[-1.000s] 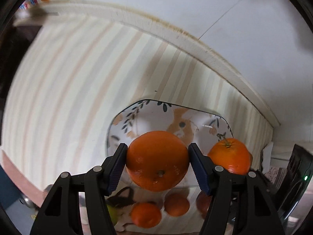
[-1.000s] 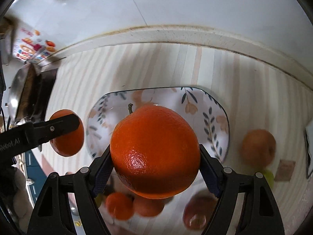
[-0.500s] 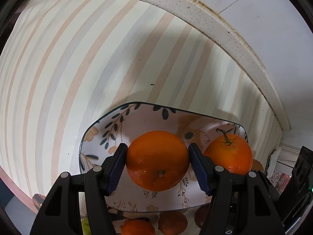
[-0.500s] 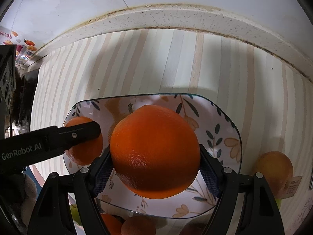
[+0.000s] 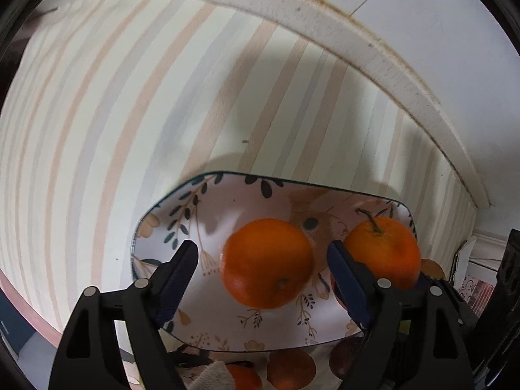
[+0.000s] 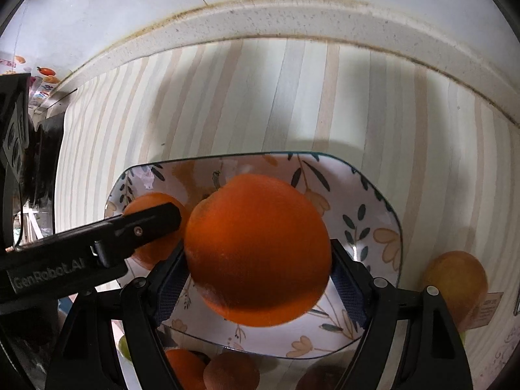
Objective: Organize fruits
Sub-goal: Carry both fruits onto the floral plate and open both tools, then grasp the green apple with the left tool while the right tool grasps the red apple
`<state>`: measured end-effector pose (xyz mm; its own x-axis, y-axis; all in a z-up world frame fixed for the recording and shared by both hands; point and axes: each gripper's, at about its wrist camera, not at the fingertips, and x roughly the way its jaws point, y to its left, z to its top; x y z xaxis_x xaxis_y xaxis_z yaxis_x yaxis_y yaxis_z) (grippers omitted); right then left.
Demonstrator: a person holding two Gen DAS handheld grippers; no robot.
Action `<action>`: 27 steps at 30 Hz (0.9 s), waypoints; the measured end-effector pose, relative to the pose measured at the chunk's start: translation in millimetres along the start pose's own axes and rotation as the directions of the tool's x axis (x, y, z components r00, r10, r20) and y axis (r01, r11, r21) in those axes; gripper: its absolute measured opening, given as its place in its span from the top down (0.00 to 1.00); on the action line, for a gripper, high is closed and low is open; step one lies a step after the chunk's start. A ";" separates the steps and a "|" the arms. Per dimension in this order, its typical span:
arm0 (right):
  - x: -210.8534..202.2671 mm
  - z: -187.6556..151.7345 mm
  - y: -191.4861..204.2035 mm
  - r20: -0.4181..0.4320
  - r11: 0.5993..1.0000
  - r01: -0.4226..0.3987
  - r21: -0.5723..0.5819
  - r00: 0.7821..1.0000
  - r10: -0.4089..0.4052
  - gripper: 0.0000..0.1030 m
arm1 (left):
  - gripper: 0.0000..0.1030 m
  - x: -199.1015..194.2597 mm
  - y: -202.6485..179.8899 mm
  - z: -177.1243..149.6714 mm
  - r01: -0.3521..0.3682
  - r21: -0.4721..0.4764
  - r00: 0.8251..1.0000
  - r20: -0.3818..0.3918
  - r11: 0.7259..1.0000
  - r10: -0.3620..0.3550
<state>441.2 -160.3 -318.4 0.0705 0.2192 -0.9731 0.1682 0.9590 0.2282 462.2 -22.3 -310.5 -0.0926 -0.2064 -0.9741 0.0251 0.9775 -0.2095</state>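
Observation:
A floral plate (image 5: 169, 227) lies on the striped cloth. My left gripper (image 5: 260, 276) is open over it; an orange (image 5: 266, 261) sits loose between the spread fingers, blurred, above or on the plate. A stemmed orange (image 5: 383, 250) is beside it, held by the other gripper. In the right wrist view my right gripper (image 6: 256, 276) is shut on that stemmed orange (image 6: 256, 247) just over the plate (image 6: 373, 227). The left gripper's finger (image 6: 136, 227) crosses in front of the first orange (image 6: 146, 201).
Several oranges and darker fruits lie below the plate's near edge (image 6: 185, 370) (image 5: 289, 367). A yellowish fruit (image 6: 455, 279) with a tag lies right of the plate. A white stone kerb (image 6: 292, 16) and wall bound the cloth at the back.
Both grippers have come down over the plate. My left gripper has opened and let go of its orange. The right gripper still holds its orange.

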 end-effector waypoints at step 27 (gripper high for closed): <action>-133.7 -122.3 17.3 0.227 0.993 0.107 -0.048 0.969 -0.094 0.10 | 0.21 -132.0 22.9 -149.7 -0.225 0.099 0.907 0.384 0.969 0.172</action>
<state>314.4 -151.1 -188.1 0.2753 0.0818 -0.9579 0.1277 0.9844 0.1208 325.9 33.9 -174.0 0.3024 -0.0361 -0.9525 0.1434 0.9896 0.0080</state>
